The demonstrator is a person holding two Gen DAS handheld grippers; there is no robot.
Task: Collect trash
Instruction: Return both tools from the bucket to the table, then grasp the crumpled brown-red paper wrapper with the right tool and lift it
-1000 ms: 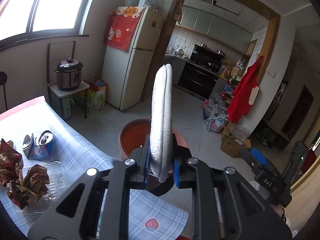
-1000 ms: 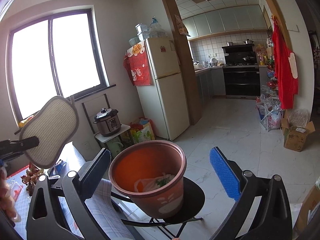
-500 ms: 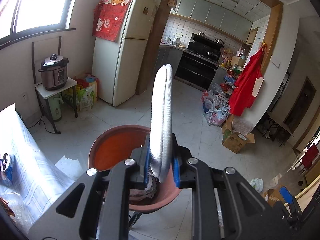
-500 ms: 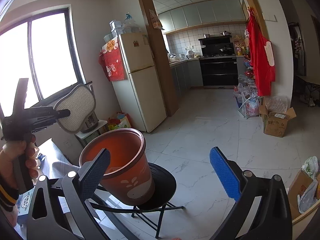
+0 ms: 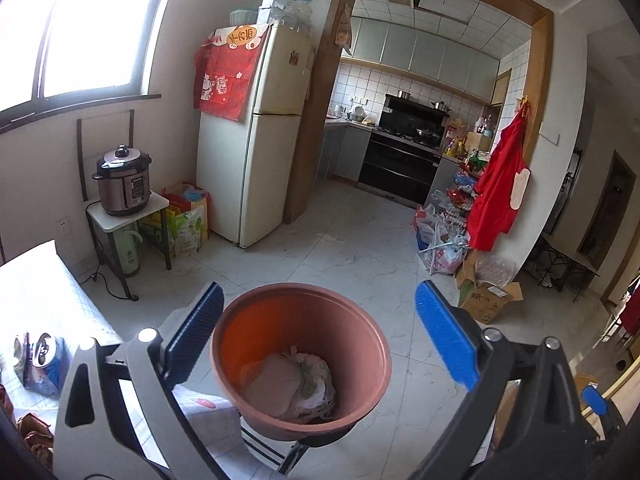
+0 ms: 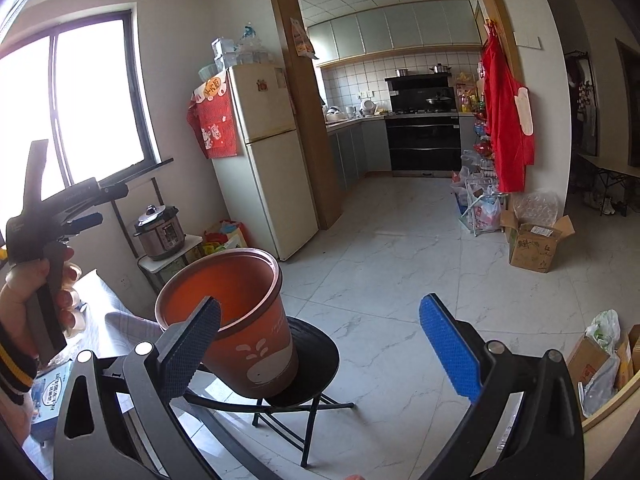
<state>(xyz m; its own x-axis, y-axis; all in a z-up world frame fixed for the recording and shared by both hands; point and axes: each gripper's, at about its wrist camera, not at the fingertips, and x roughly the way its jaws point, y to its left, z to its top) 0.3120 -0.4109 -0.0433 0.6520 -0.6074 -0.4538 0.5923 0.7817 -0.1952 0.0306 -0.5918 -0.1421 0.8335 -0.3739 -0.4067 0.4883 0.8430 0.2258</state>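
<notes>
An orange-brown bin [image 5: 300, 364] stands on a black round stool [image 6: 316, 356] beside the table. A pale, flat pad [image 5: 272, 384] lies inside the bin on top of bagged rubbish. My left gripper [image 5: 318, 300] hangs just above the bin's rim; its jaws are opening and nothing is between them. My right gripper [image 6: 320, 306] is open and empty, to the right of the bin [image 6: 256, 344]. A hand [image 6: 24, 292] holds the left gripper at the left edge of the right wrist view. Crushed cans [image 5: 44, 360] and crumpled brown paper [image 5: 32, 432] lie on the table.
The table [image 5: 40, 300] with its checked cloth is at the lower left, with a blue box [image 6: 52, 396] on it. A pressure cooker [image 5: 124, 184] on a small stand and a fridge [image 5: 256, 140] stand by the wall. Cardboard boxes [image 6: 536, 244] and bags line the right side.
The white pad that the left gripper held upright has left its jaws and lies in the bin. The left jaws have opened wide. Both grippers have shifted sideways towards the bin.
</notes>
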